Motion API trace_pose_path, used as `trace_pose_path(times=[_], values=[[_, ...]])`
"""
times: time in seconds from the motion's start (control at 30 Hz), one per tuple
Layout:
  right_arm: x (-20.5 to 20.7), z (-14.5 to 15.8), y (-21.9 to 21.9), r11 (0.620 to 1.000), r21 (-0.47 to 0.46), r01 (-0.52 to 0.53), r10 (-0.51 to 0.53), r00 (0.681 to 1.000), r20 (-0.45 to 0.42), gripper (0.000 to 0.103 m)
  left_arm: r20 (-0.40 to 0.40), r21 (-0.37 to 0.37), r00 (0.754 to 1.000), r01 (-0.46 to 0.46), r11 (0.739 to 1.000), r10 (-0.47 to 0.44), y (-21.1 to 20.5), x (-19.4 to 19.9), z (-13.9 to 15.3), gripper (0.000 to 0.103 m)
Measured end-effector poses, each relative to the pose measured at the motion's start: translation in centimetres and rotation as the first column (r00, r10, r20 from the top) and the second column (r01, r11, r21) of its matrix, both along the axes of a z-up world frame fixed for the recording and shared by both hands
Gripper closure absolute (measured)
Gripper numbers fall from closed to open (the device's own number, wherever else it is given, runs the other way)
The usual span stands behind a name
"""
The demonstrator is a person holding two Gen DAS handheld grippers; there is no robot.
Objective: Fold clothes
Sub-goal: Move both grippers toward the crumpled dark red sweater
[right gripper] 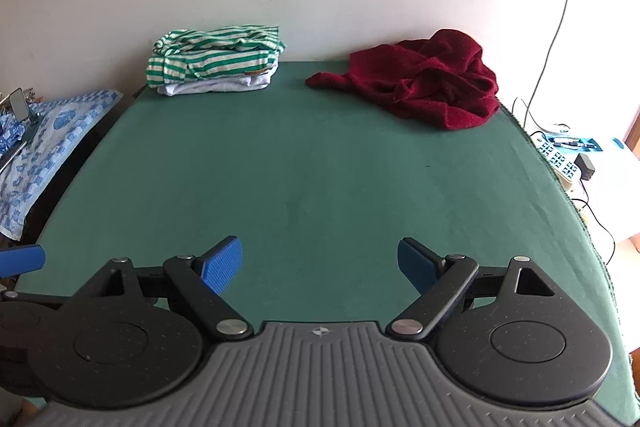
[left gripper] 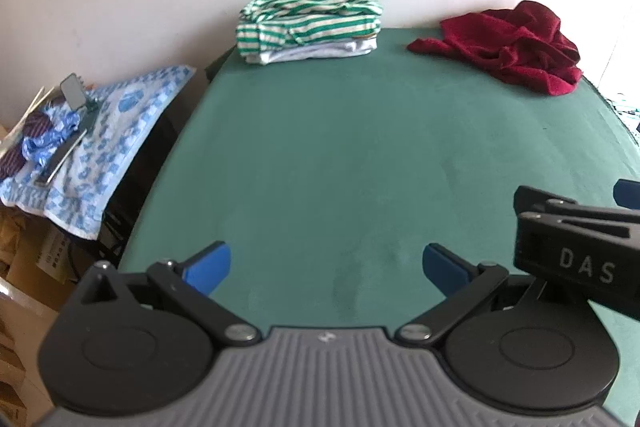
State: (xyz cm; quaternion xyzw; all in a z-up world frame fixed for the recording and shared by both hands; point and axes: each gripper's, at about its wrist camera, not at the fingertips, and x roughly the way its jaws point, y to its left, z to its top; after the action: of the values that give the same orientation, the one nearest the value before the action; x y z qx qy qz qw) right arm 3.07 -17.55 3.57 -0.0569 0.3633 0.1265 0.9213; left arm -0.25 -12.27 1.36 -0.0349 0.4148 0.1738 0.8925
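Both my jaws stand wide apart and hold nothing. Left gripper [left gripper: 326, 265] and right gripper [right gripper: 320, 261] hover side by side over the near edge of the tabletop [right gripper: 300, 187], blue ribbed pads [right gripper: 224, 263] facing bare felt.

Progress, as I judge it: part done. At the far edge, toward the left corner, sits a folded stack [right gripper: 214, 61]: a green-and-cream striped piece on top, something pale white-grey beneath. Edges roughly squared, layers flat, a small tan tag on the front edge. That reads as finished work.

Left to do: the red garment [right gripper: 424, 83], lying in a crumpled heap at the far right corner, well apart from the stack and from both grippers. One sleeve or corner trails out toward the stack along the far edge. No fold started on it.

Materials:
- Red garment: thick, nubbly, towel-like or fleece pile; deep wrinkles, holds bulk. Likely heavy and slow to flatten; hem and seams not discernible from here.
- Striped piece: thin knit, soft, top layer slightly rumpled.
- Tabletop: dark green felt-like cover, matte, faint smudges near the middle; should grip cloth somewhat when dragged.

Off the tabletop, left: a blue-and-white patterned cloth [left gripper: 108, 131] draped over a lower surface with small clutter on it. I cannot tell if it belongs to the job.
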Motion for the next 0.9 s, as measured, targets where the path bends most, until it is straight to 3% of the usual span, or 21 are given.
trace_pose_path(times=[0.47, 0.9], values=[[1.4, 1.7, -5.5, 0.989, 0.027, 0.146, -0.146, 0.989, 0.009, 0.015, 0.01, 0.025, 0.996, 0.088, 0.996, -0.088, -8.0, 4.5, 1.6, 0.001], [2.2, 0.8, -11.7, 0.961, 0.004, 0.278, -0.278, 0.96, 0.016, 0.015, 0.005, -0.053, 0.966, 0.257, 0.965, -0.257, -10.6, 7.8, 0.5, 0.001]])
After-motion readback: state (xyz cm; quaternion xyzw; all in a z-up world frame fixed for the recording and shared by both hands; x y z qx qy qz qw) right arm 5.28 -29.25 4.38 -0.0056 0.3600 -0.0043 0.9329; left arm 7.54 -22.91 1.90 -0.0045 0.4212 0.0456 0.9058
